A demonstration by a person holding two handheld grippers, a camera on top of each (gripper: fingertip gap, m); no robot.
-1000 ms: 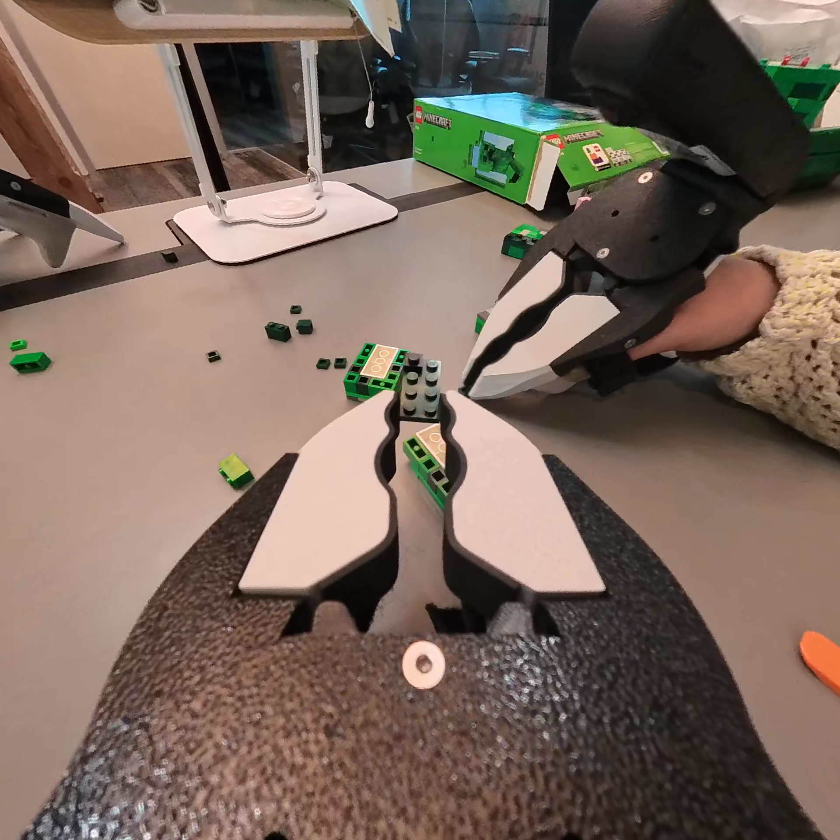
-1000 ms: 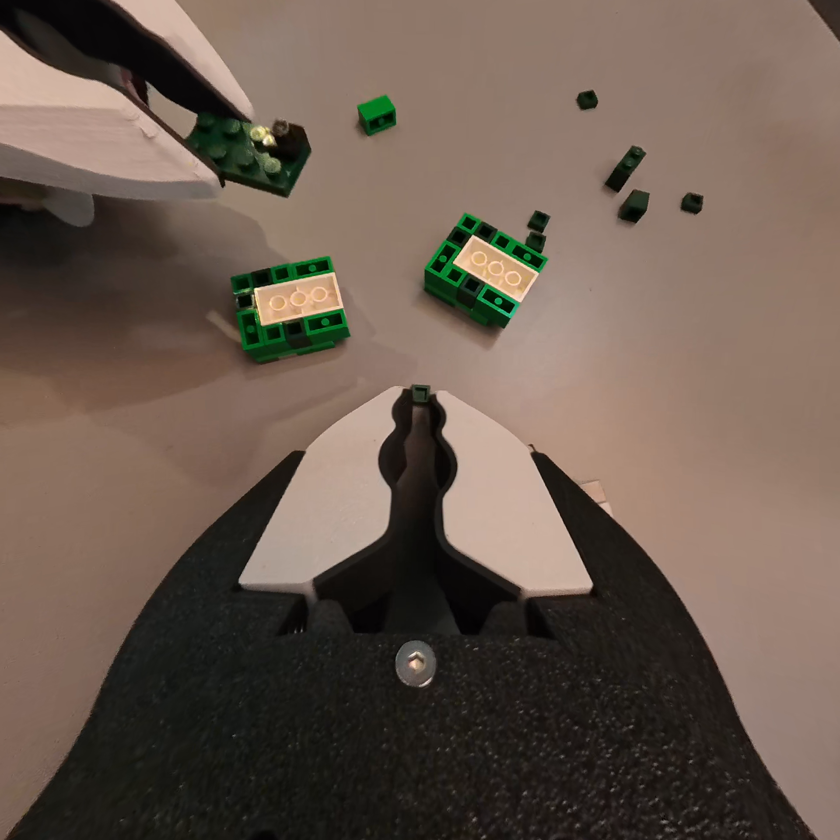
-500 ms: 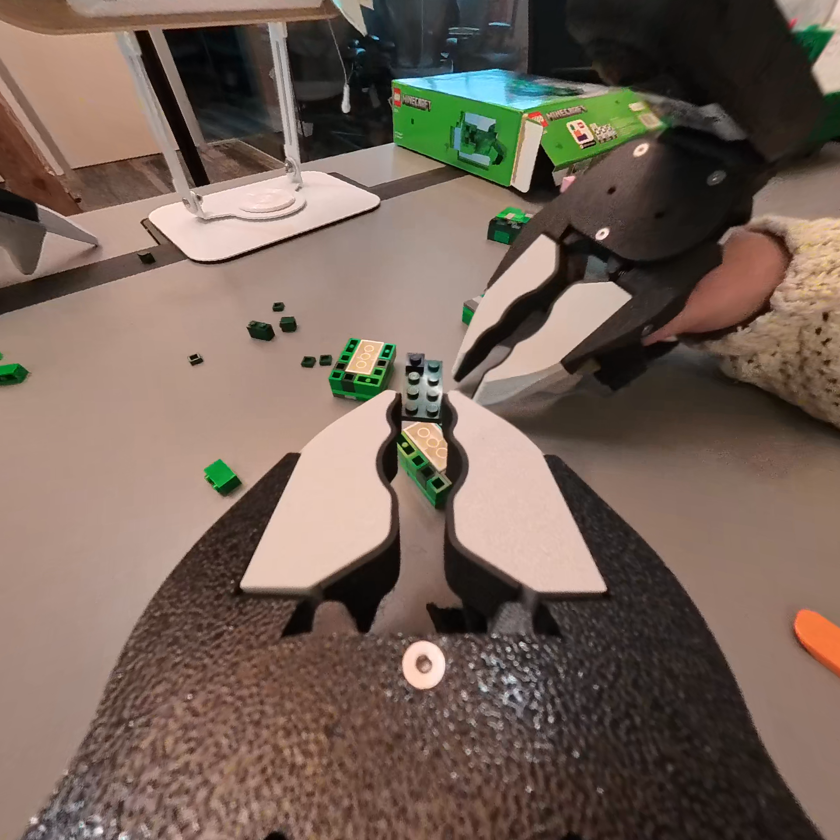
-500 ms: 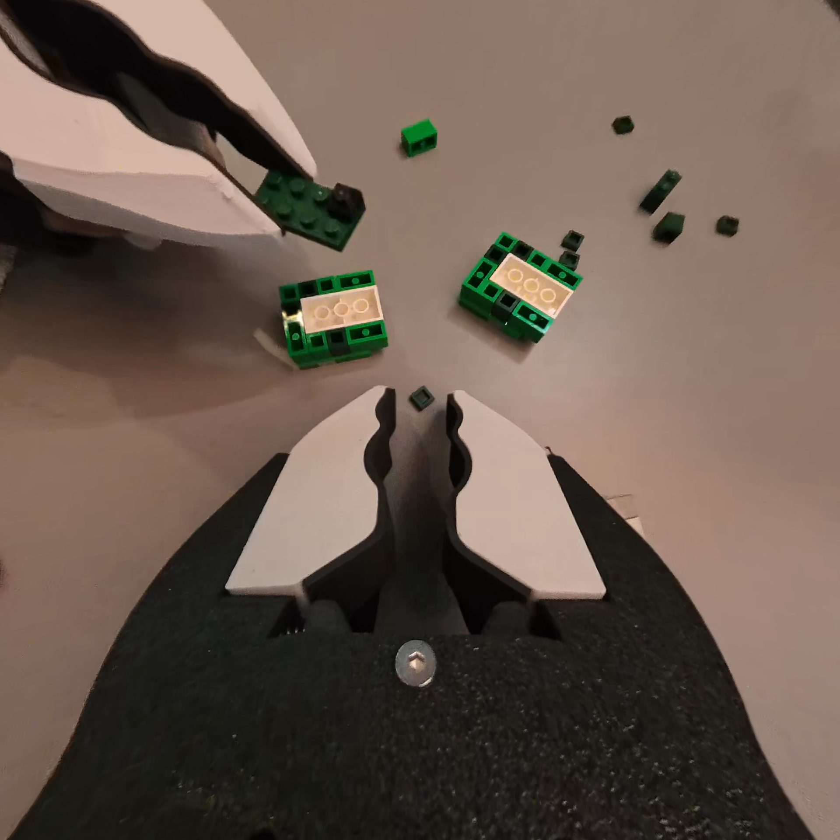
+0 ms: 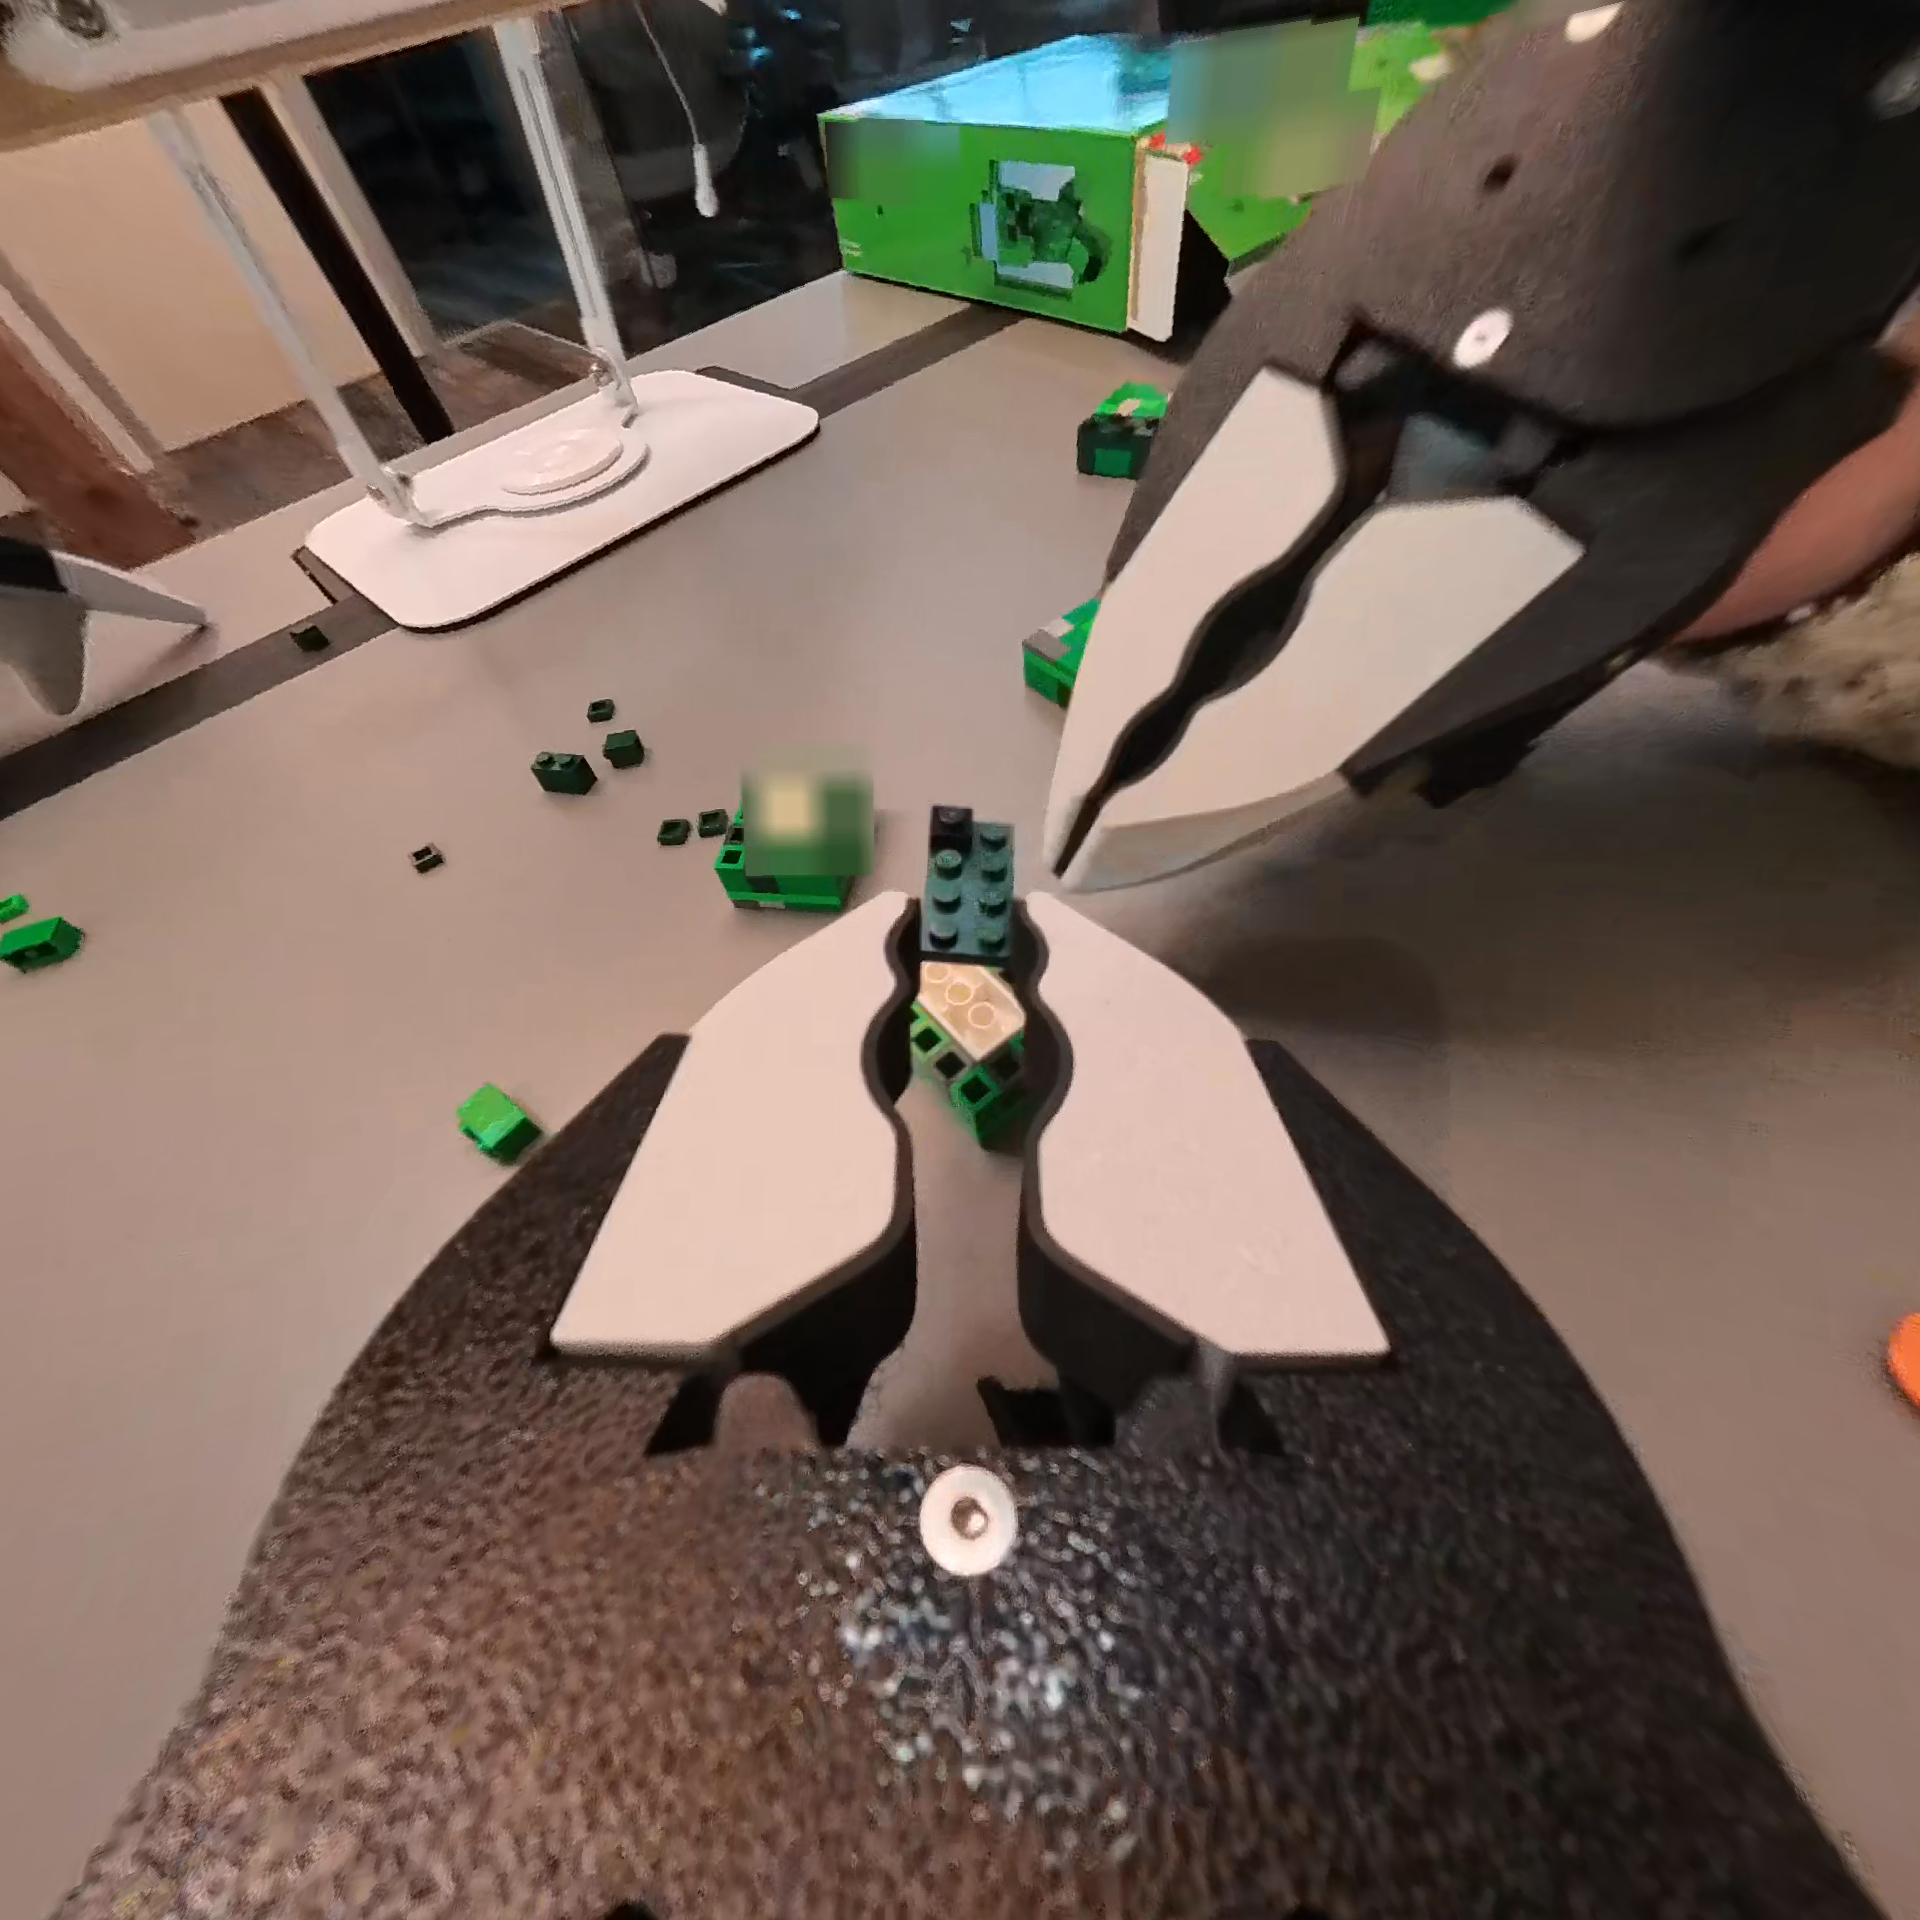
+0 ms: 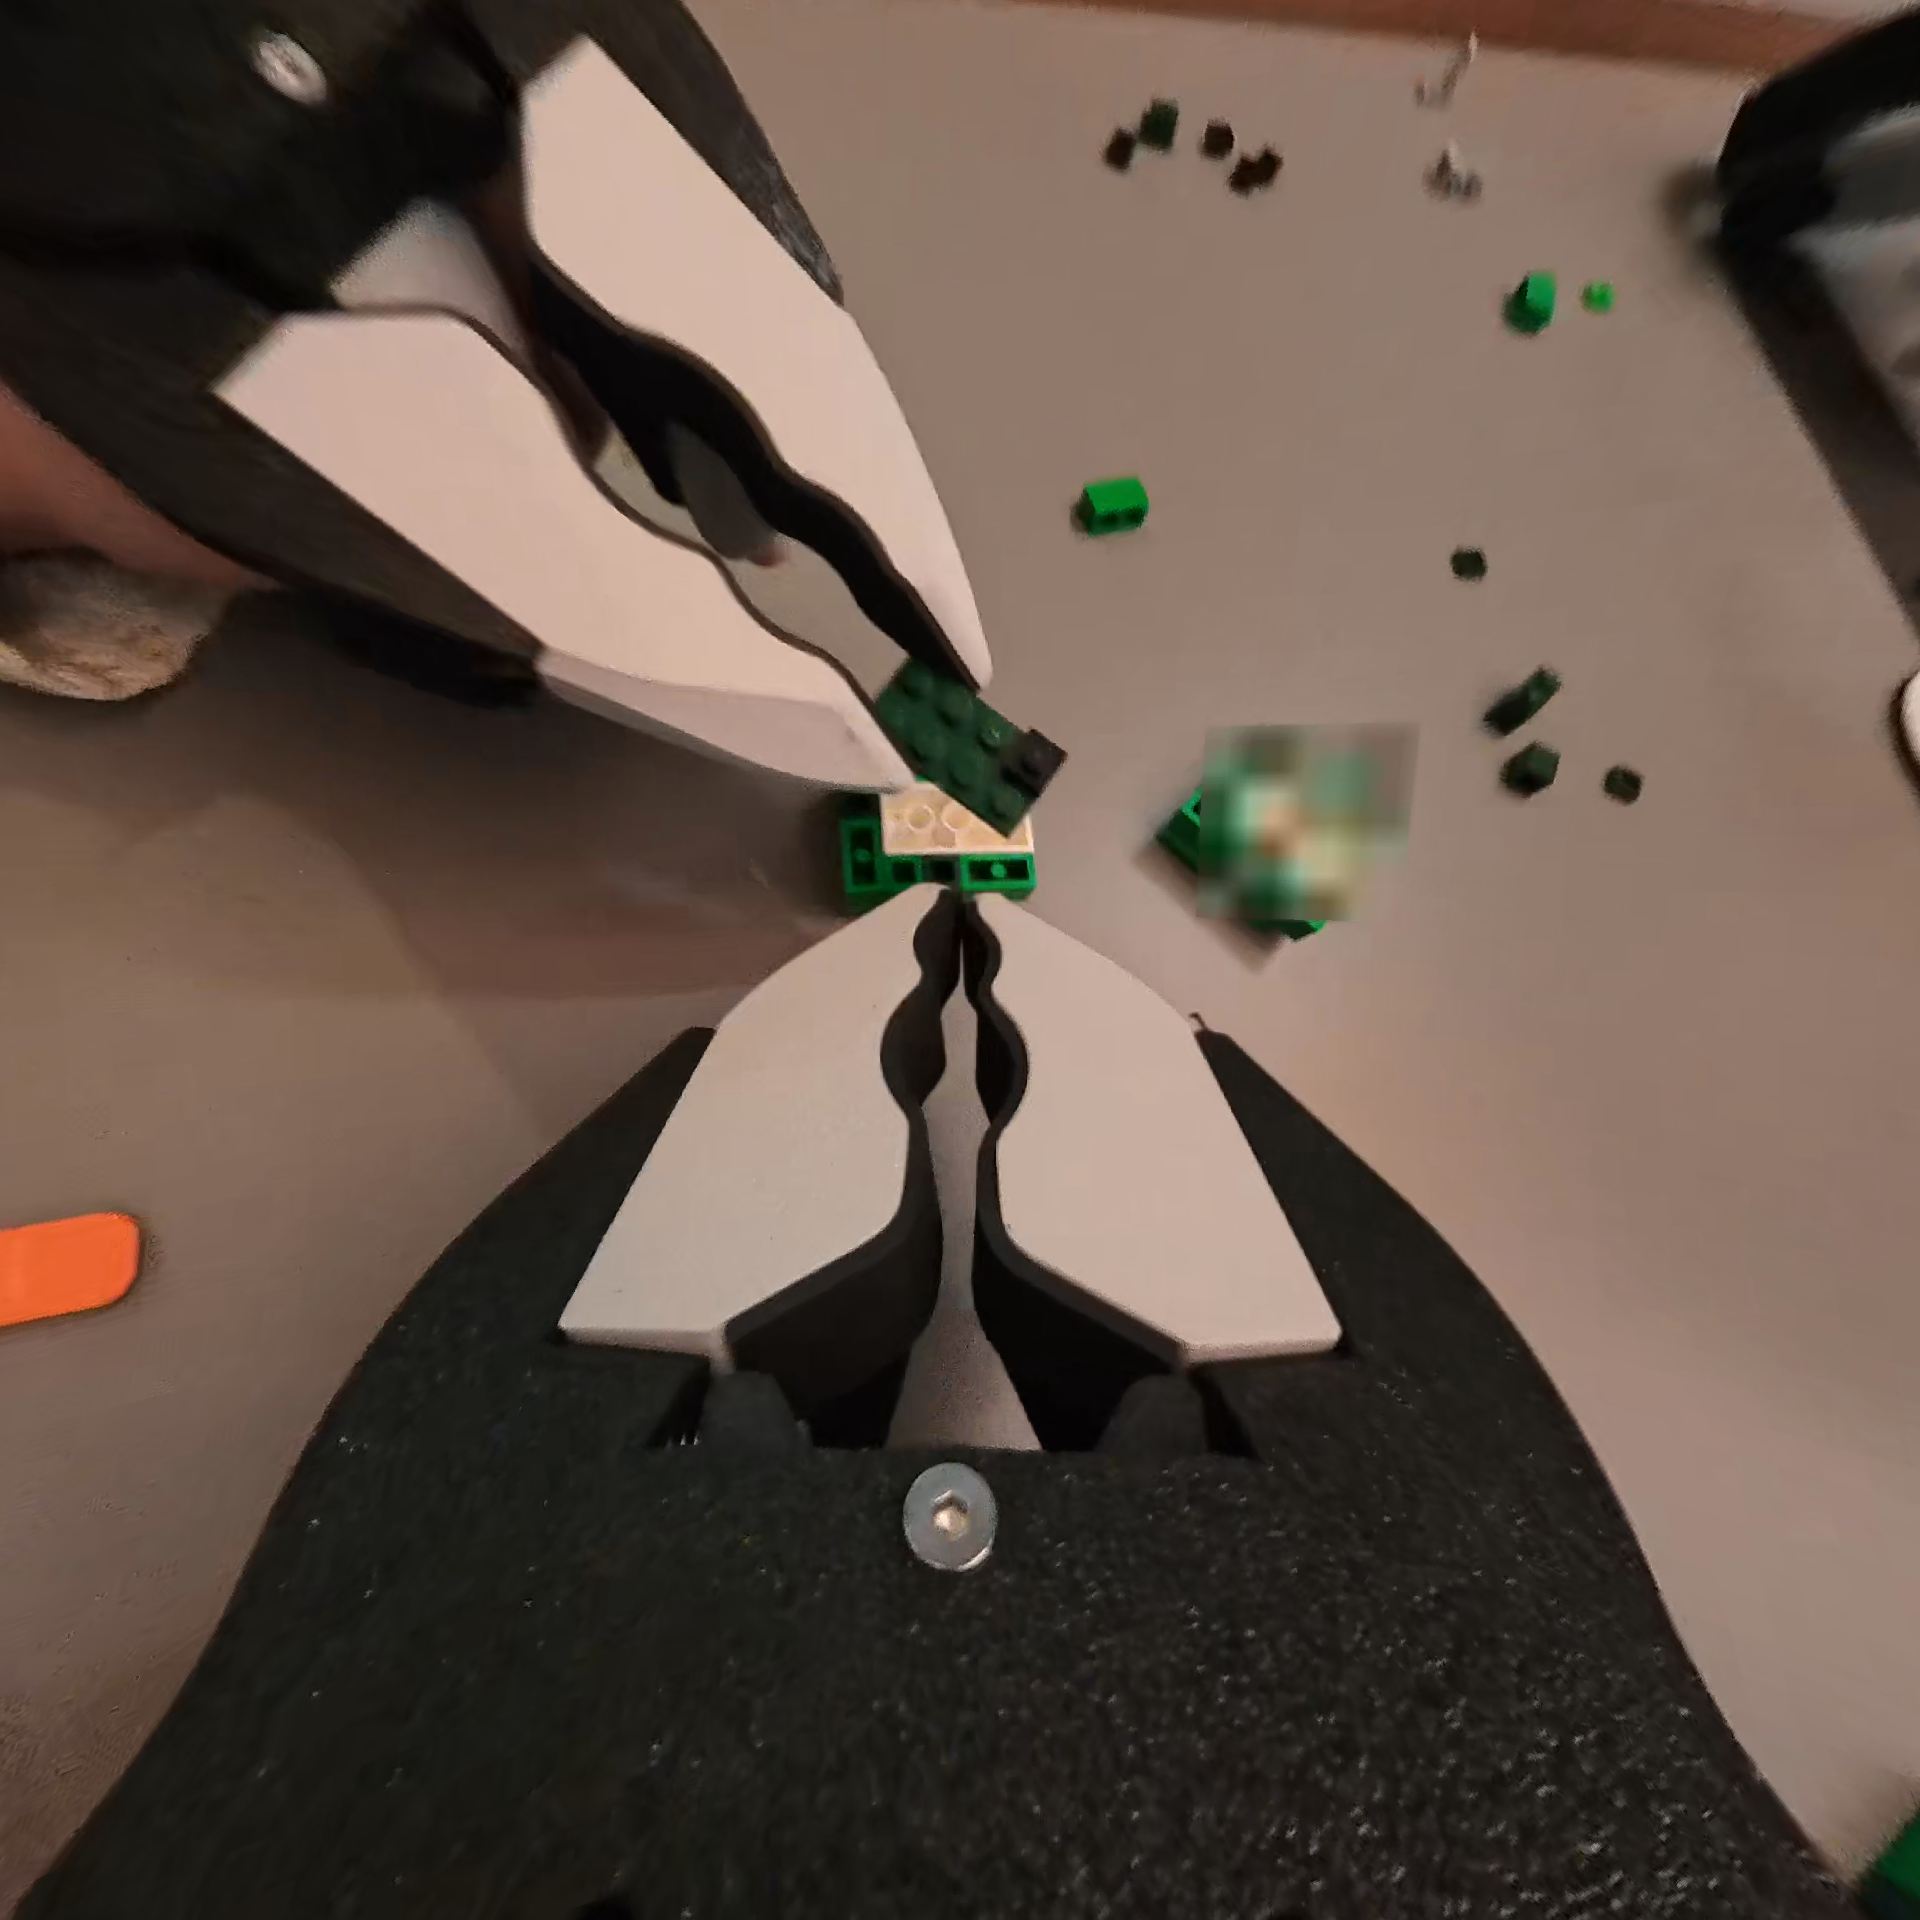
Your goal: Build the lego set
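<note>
The left hand-held gripper (image 5: 968,914) grips a dark green plate (image 5: 968,891) above a green-and-white block (image 6: 940,857) on the grey worktop (image 5: 312,1039); the right hand-held gripper (image 6: 954,906), fingers pressed together and empty, points at that block

Both the left gripper (image 5: 966,914) and the right gripper (image 6: 954,906) have a black, grainy body, two pale grey fingers with wavy black inner edges, and one silver screw. A cream knitted sleeve (image 5: 1813,675) covers the right wrist.
</note>
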